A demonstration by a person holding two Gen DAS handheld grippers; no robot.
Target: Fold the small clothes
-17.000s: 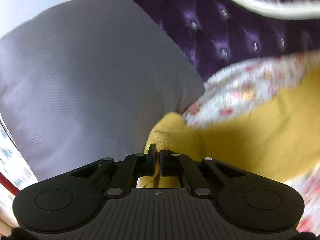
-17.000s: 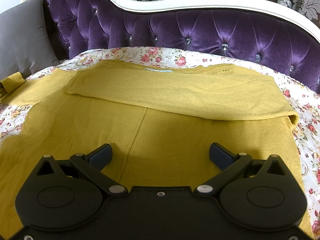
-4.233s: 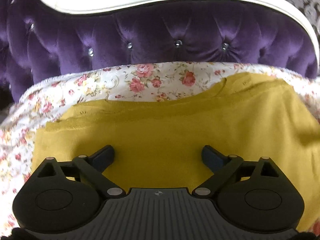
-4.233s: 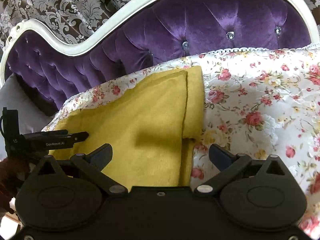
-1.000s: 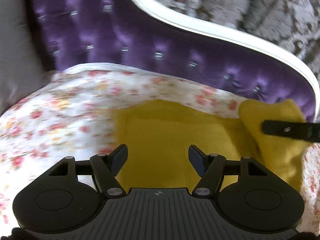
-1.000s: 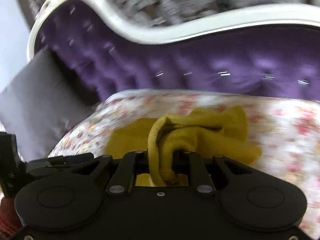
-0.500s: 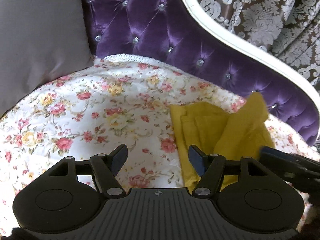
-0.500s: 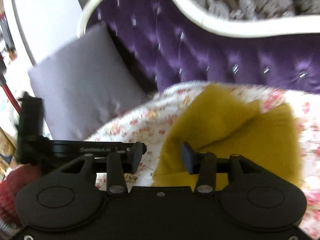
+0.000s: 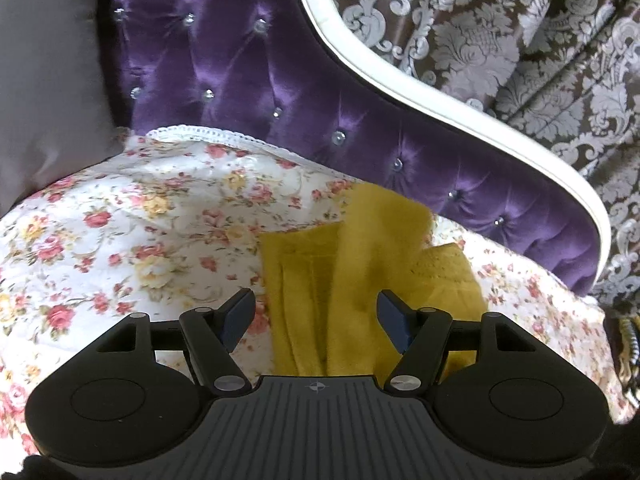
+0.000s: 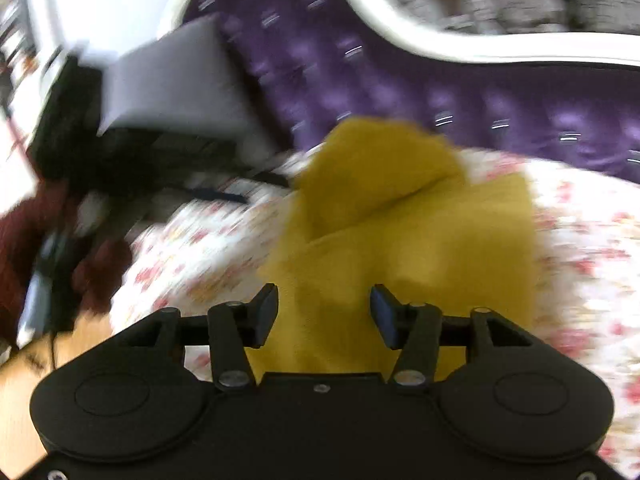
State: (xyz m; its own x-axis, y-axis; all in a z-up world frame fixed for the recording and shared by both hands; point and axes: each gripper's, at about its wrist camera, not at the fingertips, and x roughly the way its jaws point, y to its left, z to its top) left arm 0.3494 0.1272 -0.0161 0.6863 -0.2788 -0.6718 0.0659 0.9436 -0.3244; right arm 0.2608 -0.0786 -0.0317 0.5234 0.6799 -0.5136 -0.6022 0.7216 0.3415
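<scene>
both wrist views near yellow garment [image 9: 360, 272], right perhaps lower

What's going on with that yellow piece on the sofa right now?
A person is folding a yellow knit garment on a floral cover over a purple tufted sofa. The garment lies bunched into a narrow stack, with one flap sticking up at its far end rather than lying flat. The left hand-held gripper and the right hand-held gripper are both open over the cloth, holding nothing. The right view is motion-blurred, so finer detail is unclear. A grey cushion sits at the sofa's end.
</scene>
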